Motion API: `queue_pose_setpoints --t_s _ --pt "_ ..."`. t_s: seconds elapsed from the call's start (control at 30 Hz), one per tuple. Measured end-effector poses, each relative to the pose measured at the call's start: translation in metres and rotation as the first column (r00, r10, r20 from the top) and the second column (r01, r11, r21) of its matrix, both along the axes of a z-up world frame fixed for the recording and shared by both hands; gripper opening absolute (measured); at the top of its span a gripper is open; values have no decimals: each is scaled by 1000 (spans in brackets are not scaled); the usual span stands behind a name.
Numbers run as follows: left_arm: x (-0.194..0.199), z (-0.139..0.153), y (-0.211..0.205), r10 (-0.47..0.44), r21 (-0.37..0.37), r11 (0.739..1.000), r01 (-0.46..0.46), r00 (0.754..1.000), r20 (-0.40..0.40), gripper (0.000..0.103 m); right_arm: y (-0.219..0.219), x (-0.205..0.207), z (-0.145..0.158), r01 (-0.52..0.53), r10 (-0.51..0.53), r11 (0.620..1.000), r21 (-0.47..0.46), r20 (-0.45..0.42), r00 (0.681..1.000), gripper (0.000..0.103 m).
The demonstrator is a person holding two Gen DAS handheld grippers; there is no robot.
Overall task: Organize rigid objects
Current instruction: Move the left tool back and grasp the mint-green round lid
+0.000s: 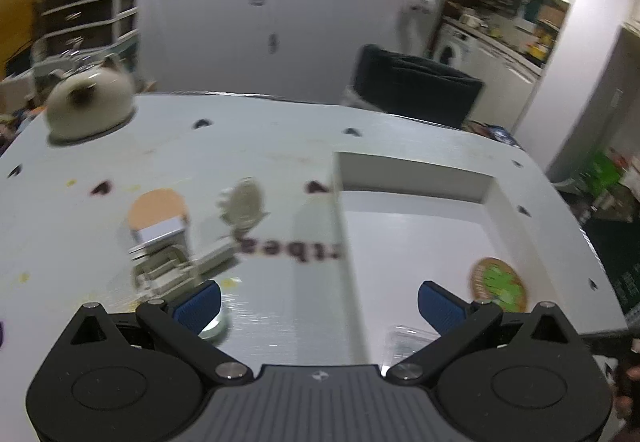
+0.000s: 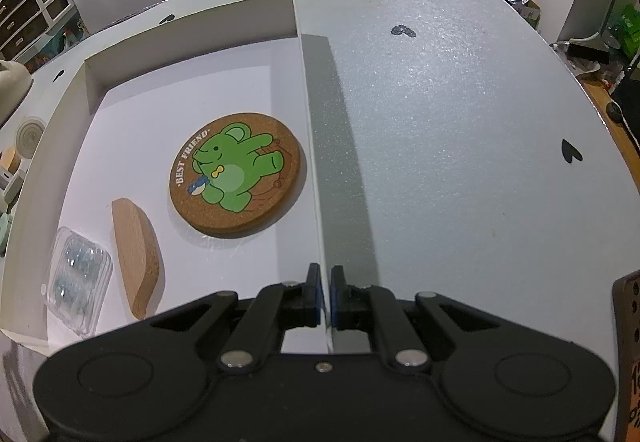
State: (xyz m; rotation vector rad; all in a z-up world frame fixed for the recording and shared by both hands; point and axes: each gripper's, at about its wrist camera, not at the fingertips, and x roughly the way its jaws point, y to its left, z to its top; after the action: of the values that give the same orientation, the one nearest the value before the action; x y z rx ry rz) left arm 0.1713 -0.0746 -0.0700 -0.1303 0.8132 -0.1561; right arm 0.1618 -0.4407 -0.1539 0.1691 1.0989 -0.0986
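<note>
Your right gripper [image 2: 325, 294] is clamped on the right wall of the white box [image 2: 192, 8], low in the frame. Inside the box lie the cork coaster [image 2: 236, 174], wooden block [image 2: 136, 258] and clear case [image 2: 76, 282]. Your left gripper [image 1: 319, 304] is spread wide, holding nothing.

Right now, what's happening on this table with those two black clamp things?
A person is sorting small items into a shallow white box. The right gripper is shut on the box's side wall, steadying it. Inside lie a cork coaster, a wooden piece and a clear plastic case. The left gripper is open and empty, over the table near more small items outside the box.
</note>
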Motion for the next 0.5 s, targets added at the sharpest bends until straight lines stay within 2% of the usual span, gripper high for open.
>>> queue_pose_setpoints --t_s 0.17,0.37,0.43,0.5 --pt "5 -15 22 99 53 994 -99 995 11 103 -1 3 0 3 -3 1000 5 -11 1000 6" --pt "8 -45 48 218 78 973 -216 976 -13 102 0 3 -1 -4 4 1000 -1 -7 1000 6" --pt "9 -56 54 228 92 970 -224 973 -25 98 0 3 -1 -3 3 1000 1 -6 1000 6" --pt "10 -66 57 232 96 969 -227 972 -40 87 0 2 -2 -1 1 1000 3 -4 1000 6"
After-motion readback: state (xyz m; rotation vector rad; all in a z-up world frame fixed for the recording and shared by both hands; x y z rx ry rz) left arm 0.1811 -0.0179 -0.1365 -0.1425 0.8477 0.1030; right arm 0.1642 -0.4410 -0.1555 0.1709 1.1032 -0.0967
